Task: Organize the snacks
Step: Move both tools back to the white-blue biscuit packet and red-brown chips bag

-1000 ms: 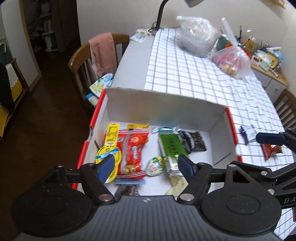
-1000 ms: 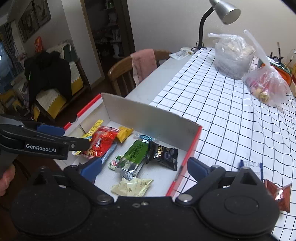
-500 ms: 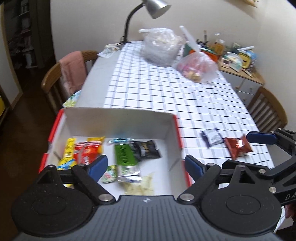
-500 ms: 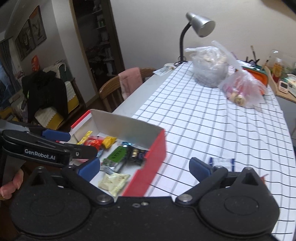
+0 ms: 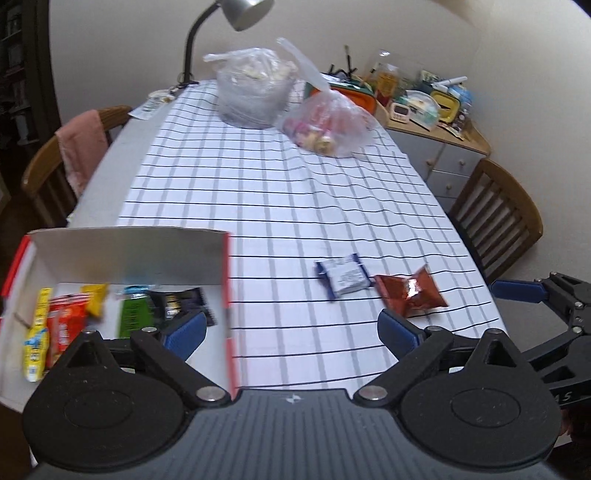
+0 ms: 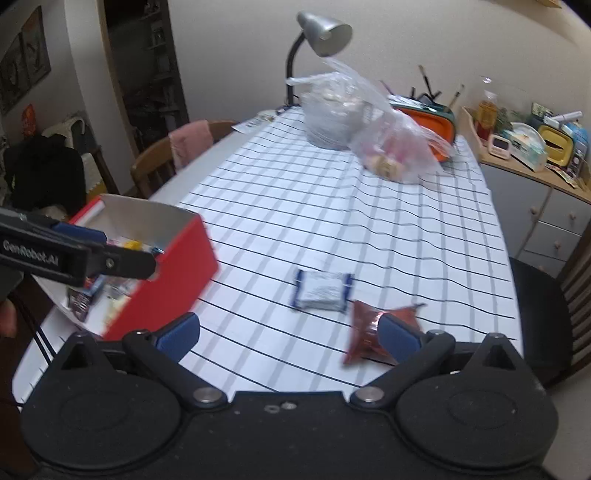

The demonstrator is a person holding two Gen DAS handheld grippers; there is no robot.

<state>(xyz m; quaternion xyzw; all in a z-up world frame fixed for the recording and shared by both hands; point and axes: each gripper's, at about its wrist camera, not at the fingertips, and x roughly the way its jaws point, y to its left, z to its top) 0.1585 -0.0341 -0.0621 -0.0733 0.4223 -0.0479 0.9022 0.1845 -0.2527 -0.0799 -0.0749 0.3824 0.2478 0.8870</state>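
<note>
From your left wrist camera, your left gripper (image 5: pixel 291 328) has its fingers spread wide with nothing between them, hanging over the checked tablecloth (image 5: pixel 266 184) just beside the red box (image 5: pixel 226 280). This view looks down into the box: a yellow packet (image 5: pixel 35 343), a red packet (image 5: pixel 64 325), a green packet (image 5: pixel 131 314) and a dark packet (image 5: pixel 177 299) lie on its white floor. To the right of the box, out on the cloth, a blue-and-white packet (image 5: pixel 343 277) and a red-brown foil packet (image 5: pixel 410 291) sit just beside each other. Your right gripper (image 5: pixel 546 295) pokes in from the right edge; from here you cannot tell how its fingers stand. At the far end stand a desk lamp (image 5: pixel 236 14) and two clear plastic bags (image 5: pixel 255 88).

From your right wrist camera, your right gripper (image 6: pixel 288 336) is also released, fingers wide apart and empty. Its right fingertip (image 6: pixel 397 338) overlaps the red-brown foil packet (image 6: pixel 364 328), with the blue-and-white packet (image 6: pixel 321 290) just beyond. Here you see the red box (image 6: pixel 173 273) from its outer red wall, so its contents are mostly hidden. Your left gripper (image 6: pixel 74 254) reaches across above the box. Only this view shows the doorway and dark clothing on the left.
</note>
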